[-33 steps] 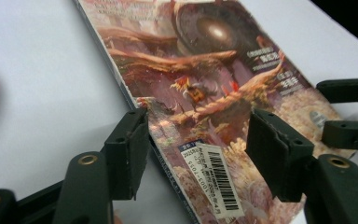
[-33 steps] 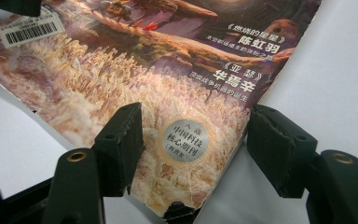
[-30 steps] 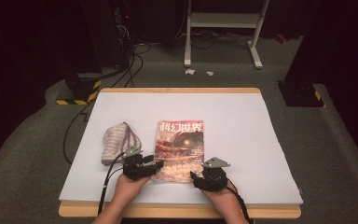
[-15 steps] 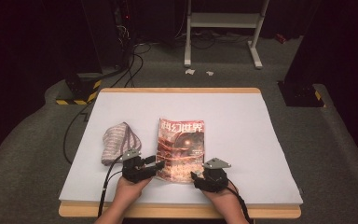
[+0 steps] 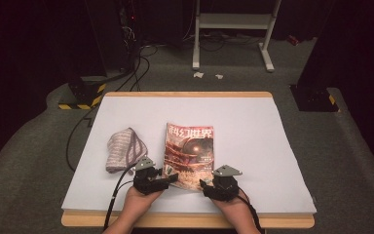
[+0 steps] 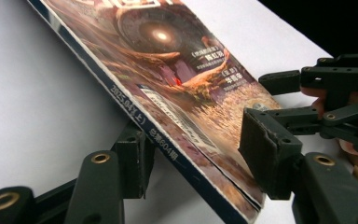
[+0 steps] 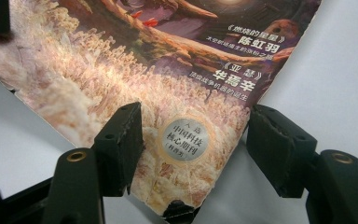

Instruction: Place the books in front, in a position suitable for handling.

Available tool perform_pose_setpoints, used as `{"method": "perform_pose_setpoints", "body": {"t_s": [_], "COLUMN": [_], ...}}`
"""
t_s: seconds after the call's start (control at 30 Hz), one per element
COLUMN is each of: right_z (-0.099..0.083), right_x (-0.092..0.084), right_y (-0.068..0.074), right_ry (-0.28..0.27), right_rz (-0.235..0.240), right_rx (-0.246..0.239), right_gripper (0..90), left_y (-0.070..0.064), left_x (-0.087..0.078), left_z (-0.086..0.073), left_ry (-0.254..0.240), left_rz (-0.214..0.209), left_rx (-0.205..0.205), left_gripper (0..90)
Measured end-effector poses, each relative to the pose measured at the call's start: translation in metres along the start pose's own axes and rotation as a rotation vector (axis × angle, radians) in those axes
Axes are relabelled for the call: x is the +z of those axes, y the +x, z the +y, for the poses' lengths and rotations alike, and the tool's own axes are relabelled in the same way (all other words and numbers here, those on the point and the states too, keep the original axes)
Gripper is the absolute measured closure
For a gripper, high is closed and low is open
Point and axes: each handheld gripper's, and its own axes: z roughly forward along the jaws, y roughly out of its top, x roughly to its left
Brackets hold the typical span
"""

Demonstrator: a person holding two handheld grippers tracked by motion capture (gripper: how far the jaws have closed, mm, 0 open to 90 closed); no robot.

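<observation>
A magazine [image 5: 190,151] with a reddish-brown cover lies flat on the white table [image 5: 253,126]. My left gripper [image 5: 170,176] is at its near-left corner. In the left gripper view the jaws [image 6: 196,140] straddle the spine [image 6: 135,116], one jaw beside and below it, the other over the cover. They have just been closing, and a gap still shows. My right gripper [image 5: 205,185] is at the near-right corner. In the right gripper view it [image 7: 196,123] stands open, one jaw over the cover [image 7: 168,46], the other on the table past the magazine's edge.
A folded striped cloth [image 5: 124,148] lies left of the magazine, close to my left hand. The table's wooden front edge [image 5: 185,220] runs just behind both hands. Cables trail on the floor at the far left. A white stand [image 5: 233,29] sits beyond the table.
My left gripper's jaws have narrowed a little around the magazine's near-left corner. The right gripper and the magazine have kept still.
</observation>
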Motion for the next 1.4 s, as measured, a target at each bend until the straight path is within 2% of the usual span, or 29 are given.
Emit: {"method": "perform_pose_setpoints", "body": {"t_s": [0.2,0.3,0.37,0.43,0.6,0.77,0.97,1.13,1.4], "right_z": [-0.001,-0.002,-0.002,-0.001,-0.001,-0.004,-0.004,-0.004,0.001], "right_x": [-0.001,-0.003,-0.007,-0.011,-0.018,-0.016,-0.013,-0.009,-0.002], "right_y": [-0.002,-0.002,-0.004,-0.006,0.0,0.015,0.027,0.034,0.039], "right_ry": [0.002,-0.008,-0.034,-0.063,-0.111,-0.105,-0.091,-0.071,-0.061], "right_rz": [0.014,0.008,-0.023,-0.034,-0.01,0.025,0.065,0.078,0.084], "right_rx": [0.002,-0.013,-0.018,-0.033,-0.095,-0.169,-0.218,-0.242,-0.244], "right_gripper": [36.0,34.4,33.2,32.7,31.2,27.2,22.8,21.1,20.2], "left_y": [0.001,0.001,-0.001,-0.004,-0.009,-0.014,-0.019,-0.025,-0.028], "left_x": [-0.003,-0.003,-0.002,0.0,0.004,0.004,0.007,0.009,0.011], "left_z": [0.0,0.0,-0.001,-0.001,-0.001,0.0,0.001,0.002,0.002], "left_ry": [0.002,0.008,0.016,0.025,0.031,0.038,0.041,0.051,0.058], "left_rz": [0.001,-0.009,-0.016,-0.025,-0.041,-0.052,-0.058,-0.06,-0.068], "left_rx": [0.008,0.016,0.025,0.033,0.05,0.062,0.082,0.101,0.11], "left_gripper": [44.5,43.7,43.7,43.6,41.7,40.3,37.4,35.4,33.1]}}
